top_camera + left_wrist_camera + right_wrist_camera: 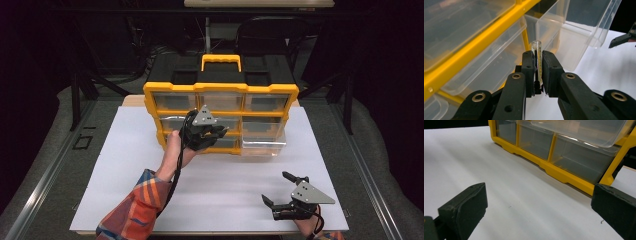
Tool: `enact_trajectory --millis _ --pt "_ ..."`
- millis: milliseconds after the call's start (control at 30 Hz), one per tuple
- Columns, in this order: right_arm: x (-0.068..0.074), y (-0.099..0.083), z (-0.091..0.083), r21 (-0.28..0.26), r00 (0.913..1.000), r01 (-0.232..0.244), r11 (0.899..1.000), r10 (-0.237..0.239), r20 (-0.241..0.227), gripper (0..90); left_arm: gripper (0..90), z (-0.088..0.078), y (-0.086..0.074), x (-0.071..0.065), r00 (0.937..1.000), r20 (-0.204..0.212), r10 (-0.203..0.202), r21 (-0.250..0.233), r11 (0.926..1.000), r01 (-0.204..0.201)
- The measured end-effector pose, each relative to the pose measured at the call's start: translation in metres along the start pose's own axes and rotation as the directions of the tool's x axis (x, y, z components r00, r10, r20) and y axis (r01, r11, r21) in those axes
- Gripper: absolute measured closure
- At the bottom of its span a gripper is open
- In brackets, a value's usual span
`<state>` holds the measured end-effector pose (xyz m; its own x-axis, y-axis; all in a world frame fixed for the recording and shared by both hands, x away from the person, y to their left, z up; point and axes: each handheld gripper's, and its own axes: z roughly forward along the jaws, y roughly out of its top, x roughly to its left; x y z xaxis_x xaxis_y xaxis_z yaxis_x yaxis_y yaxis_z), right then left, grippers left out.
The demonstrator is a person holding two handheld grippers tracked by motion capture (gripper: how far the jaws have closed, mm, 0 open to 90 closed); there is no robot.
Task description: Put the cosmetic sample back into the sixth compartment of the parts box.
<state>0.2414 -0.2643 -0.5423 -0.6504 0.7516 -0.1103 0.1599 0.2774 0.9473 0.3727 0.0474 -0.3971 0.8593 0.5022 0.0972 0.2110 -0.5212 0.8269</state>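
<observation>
Held thing: a small clear glass or plastic tube [536, 53] with a dark slim core inside, standing upright between the pads of the left gripper [537, 72]; whether it is a vial or a fuse-like part is too small to tell.
Where it is: in the air just in front of the yellow-framed organiser cabinet with clear plastic drawers [220, 117], near its middle row, close to the clear drawer pulled out at the lower right [263, 145].
Left gripper: jaws pressed nearly together, pinching the tube along its lower half, with the rounded top standing free above the pads.
Right gripper: [285, 192] jaws spread wide with nothing between them, resting low over the white table board [125, 175], well apart from the cabinet.
Weight: judged very light; the pinch alone carries it.
Stiffness: judged rigid and brittle, so a hard squeeze could crack the wall.
Surface: smooth and round, likely slippery; it could roll or tip between flat pads if the grip slackens.
Best hold: across the middle of its length, pads square to the tube, as now.
Drawer: thin clear plastic, light, likely to slide easily; its front lip is the place to take it.
Risk: knocking the free top against the drawer wall or yellow frame while lowering it in.
</observation>
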Motion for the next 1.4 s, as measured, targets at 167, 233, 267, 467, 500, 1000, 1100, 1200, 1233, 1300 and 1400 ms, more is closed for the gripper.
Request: enact_trajectory --millis 167,233,267,467,500,1000,1100,1200,1233,1300,1400 --pt "0.0 0.0 0.0 0.003 1.0 -0.001 1.0 0.001 -0.001 0.0 80.7 0.001 0.004 0.0 1.0 -0.001 -0.002 -0.012 0.9999 0.002" --pt "0.0 0.0 0.0 0.0 1.0 -0.002 1.0 0.002 0.001 0.1 80.7 0.0 0.005 0.0 1.0 -0.001 -0.003 -0.019 0.9998 0.003" --pt "0.0 0.0 0.0 0.0 1.0 -0.001 1.0 0.001 0.001 0.0 80.8 0.0 0.006 0.0 1.0 -0.001 -0.006 -0.023 0.9997 0.006" --pt "0.0 0.0 0.0 0.002 1.0 0.0 1.0 0.0 0.001 0.1 80.7 -0.001 0.009 0.001 1.0 0.002 -0.006 -0.036 0.9993 0.007" --pt "0.0 0.0 0.0 0.003 1.0 0.0 1.0 0.0 0.001 0.0 80.7 -0.002 0.009 0.001 0.9999 0.002 -0.011 -0.04 0.9991 0.011" --pt "0.0 0.0 0.0 0.001 1.0 -0.001 1.0 0.001 0.003 0.1 80.7 -0.006 0.018 0.002 0.9999 -0.009 -0.012 -0.082 0.9965 0.011" --pt "0.0 0.0 0.0 0.002 1.0 0.0 1.0 0.0 0.001 0.1 80.7 -0.007 0.021 0.002 0.9999 -0.007 -0.01 -0.092 0.9957 0.01" --pt "0.0 0.0 0.0 0.002 1.0 -0.002 1.0 0.002 0.002 0.1 80.7 -0.007 0.023 0.002 1.0 -0.002 -0.007 -0.101 0.9949 0.007" --pt "0.0 0.0 0.0 0.002 1.0 -0.003 1.0 0.003 0.002 0.1 80.7 -0.007 0.024 0.001 1.0 -0.003 -0.005 -0.103 0.9946 0.005" --pt "0.0 0.0 0.0 0.002 1.0 -0.005 1.0 0.005 0.002 0.1 80.7 -0.007 0.026 0.001 1.0 0.0 -0.009 -0.111 0.9938 0.009" --pt "0.0 0.0 0.0 0.003 1.0 -0.004 1.0 0.004 0.001 0.1 80.7 -0.006 0.028 0.001 1.0 0.006 -0.007 -0.122 0.9926 0.008"
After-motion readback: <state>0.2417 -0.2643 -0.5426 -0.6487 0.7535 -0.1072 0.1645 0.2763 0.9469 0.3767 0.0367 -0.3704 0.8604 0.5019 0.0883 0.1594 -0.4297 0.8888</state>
